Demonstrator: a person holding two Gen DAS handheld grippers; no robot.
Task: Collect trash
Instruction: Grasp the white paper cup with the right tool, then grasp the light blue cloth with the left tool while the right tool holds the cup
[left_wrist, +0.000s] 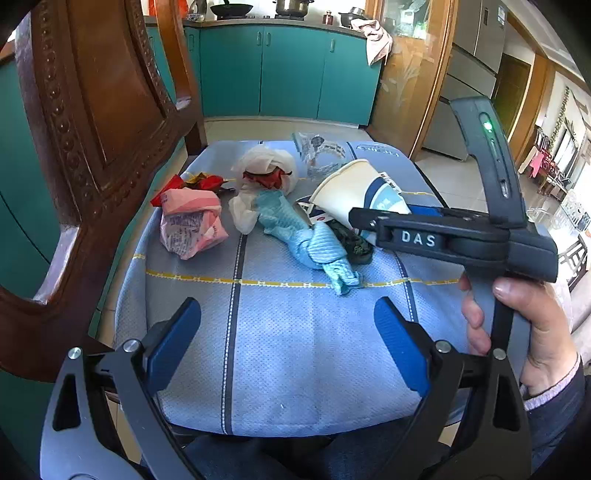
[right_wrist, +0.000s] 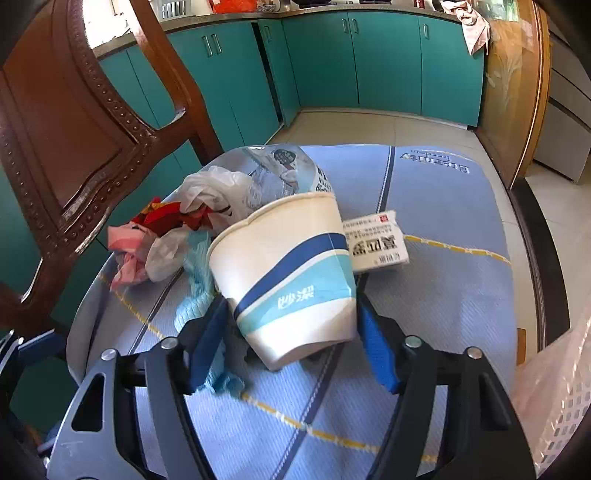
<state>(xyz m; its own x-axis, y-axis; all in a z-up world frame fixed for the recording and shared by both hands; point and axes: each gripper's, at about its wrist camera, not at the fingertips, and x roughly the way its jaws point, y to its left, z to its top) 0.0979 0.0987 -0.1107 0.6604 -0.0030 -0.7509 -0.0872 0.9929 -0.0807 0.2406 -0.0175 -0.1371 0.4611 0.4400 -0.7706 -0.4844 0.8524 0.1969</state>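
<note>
While my right gripper (right_wrist: 291, 332) brackets the one paper cup (right_wrist: 291, 273) lying on its side, its blue pads sit against the cup's base on both flanks. My left gripper (left_wrist: 288, 343) hangs wide over bare blue cloth (left_wrist: 295, 350), holding nothing. Beside the cup I count one pink wrapper (left_wrist: 190, 221), one crumpled teal rag (left_wrist: 306, 240), one white plastic bag (left_wrist: 266, 166), and one small printed box (right_wrist: 376, 240).

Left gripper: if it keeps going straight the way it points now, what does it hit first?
Probably only the blue chair cushion: the left gripper is open over a bare stretch of it. The twisted light-blue cloth lies further along that line, though depth is hard to judge here.
</note>
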